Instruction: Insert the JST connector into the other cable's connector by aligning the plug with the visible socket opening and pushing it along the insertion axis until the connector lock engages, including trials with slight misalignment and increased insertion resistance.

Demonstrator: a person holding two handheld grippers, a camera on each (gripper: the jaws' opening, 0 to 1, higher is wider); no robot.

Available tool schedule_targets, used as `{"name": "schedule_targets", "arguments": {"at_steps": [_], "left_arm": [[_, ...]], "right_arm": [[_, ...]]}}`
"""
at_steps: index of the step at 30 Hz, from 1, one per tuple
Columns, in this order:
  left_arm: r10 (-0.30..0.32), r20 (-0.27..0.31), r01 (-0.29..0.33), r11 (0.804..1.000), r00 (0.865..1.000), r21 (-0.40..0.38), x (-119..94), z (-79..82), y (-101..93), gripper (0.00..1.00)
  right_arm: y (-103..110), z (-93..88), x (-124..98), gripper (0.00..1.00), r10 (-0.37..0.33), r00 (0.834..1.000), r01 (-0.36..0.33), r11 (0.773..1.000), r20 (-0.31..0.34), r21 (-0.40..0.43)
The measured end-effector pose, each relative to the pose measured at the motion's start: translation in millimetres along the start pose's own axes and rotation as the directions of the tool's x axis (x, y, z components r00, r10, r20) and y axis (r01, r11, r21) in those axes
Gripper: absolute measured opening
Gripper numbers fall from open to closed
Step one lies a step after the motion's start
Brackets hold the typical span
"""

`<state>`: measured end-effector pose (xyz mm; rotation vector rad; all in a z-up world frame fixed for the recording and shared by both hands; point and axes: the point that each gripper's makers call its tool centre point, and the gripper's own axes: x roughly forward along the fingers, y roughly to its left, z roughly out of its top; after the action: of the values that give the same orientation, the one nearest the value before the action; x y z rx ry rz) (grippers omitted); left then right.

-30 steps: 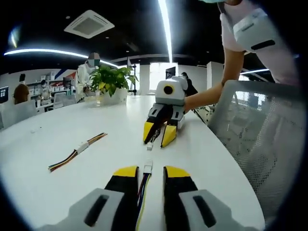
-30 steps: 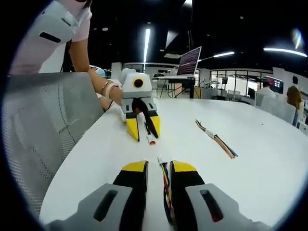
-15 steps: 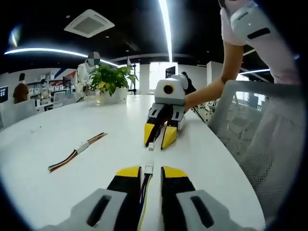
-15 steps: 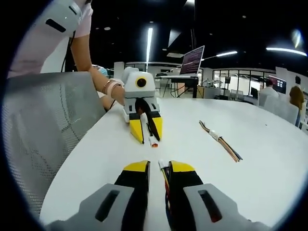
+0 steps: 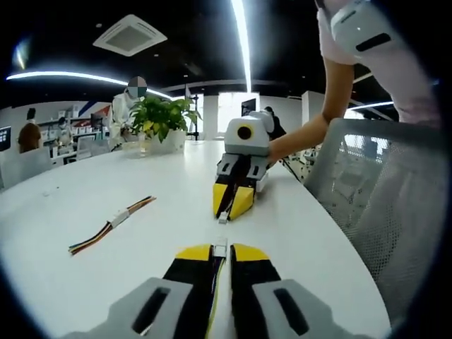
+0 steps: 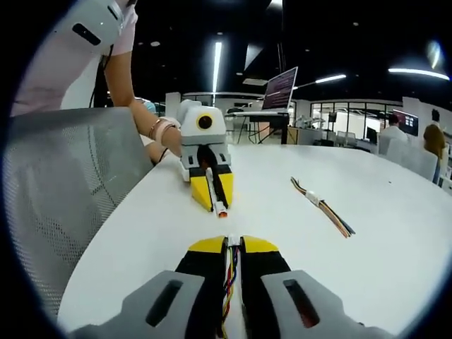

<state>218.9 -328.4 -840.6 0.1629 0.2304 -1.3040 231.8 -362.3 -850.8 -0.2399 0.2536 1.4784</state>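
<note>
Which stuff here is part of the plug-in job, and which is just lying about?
In the job:
- left gripper, shut on a cable with a white connector
- right gripper, shut on the other cable

Lying about:
- spare joined cable on the table
- potted plant
- mesh chair

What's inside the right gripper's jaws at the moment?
The right gripper is shut on a multicoloured cable, whose white connector pokes out at the jaw tips. How far the connector body sits between the jaws is covered by them.
</note>
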Motion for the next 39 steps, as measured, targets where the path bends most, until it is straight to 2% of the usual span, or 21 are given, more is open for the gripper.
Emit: {"name": "schedule_targets", "arguments": {"at_steps": [7,8,9,16,20,21,27,33,37,39], "left_arm": [[-0.008,-0.001,0.008,1.000,1.000,-0.002,1.6,0.7,1.8,0.01],[-0.015,-0.001,0.015,1.000,1.000,-0.010,1.3,0.9,2.3,0.01],[-0.010,0.008,0.011,0.998,1.000,-0.054,1.0,2.0,4.5,0.01],[-0.029,-0.024,0.028,0.999,0.999,-0.034,1.2,2.3,4.8,0.01],[-0.021,-0.025,0.020,0.999,0.999,-0.033,-2.4,8.0,7.8,0.01],[-0.011,-0.019,0.010,0.999,1.000,-0.048,-4.4,9.8,11.0,0.01],[-0.012,-0.043,0.011,1.000,0.999,-0.020,-10.7,12.6,13.3,0.01],[-0.002,-0.028,0.002,1.000,1.000,-0.017,-12.4,18.6,21.4,0.01],[0.008,-0.044,-0.007,1.000,0.999,0.024,-15.6,26.7,26.2,0.01],[0.007,-0.031,-0.006,1.000,0.999,0.024,-17.4,33.8,28.5,0.01]], "right_arm": [[0.2,1.9,0.6,0.03,0.005,1.000,-0.005,1.000,0.000,0.002],[0.2,2.7,0.7,0.03,0.008,1.000,-0.008,1.000,-0.001,0.006],[0.1,2.9,0.6,0.03,0.008,1.000,-0.008,1.000,-0.001,0.007],[4.5,4.7,-0.9,0.03,0.022,0.999,-0.022,1.000,-0.043,0.007],[2.5,8.0,-2.3,0.03,0.026,0.998,-0.026,1.000,-0.050,0.017],[1.4,9.9,-2.6,0.03,0.025,0.999,-0.024,1.000,-0.048,0.020],[-0.7,20.5,-1.3,0.03,0.029,0.999,-0.029,0.999,-0.033,0.017],[-5.7,31.7,-0.4,0.03,0.034,0.999,-0.034,0.999,-0.039,0.009],[-9.2,42.1,1.4,0.03,0.038,0.999,-0.037,0.999,-0.034,0.015],[-11.5,48.0,2.9,0.03,0.039,0.999,-0.039,0.999,-0.026,0.017]]}}
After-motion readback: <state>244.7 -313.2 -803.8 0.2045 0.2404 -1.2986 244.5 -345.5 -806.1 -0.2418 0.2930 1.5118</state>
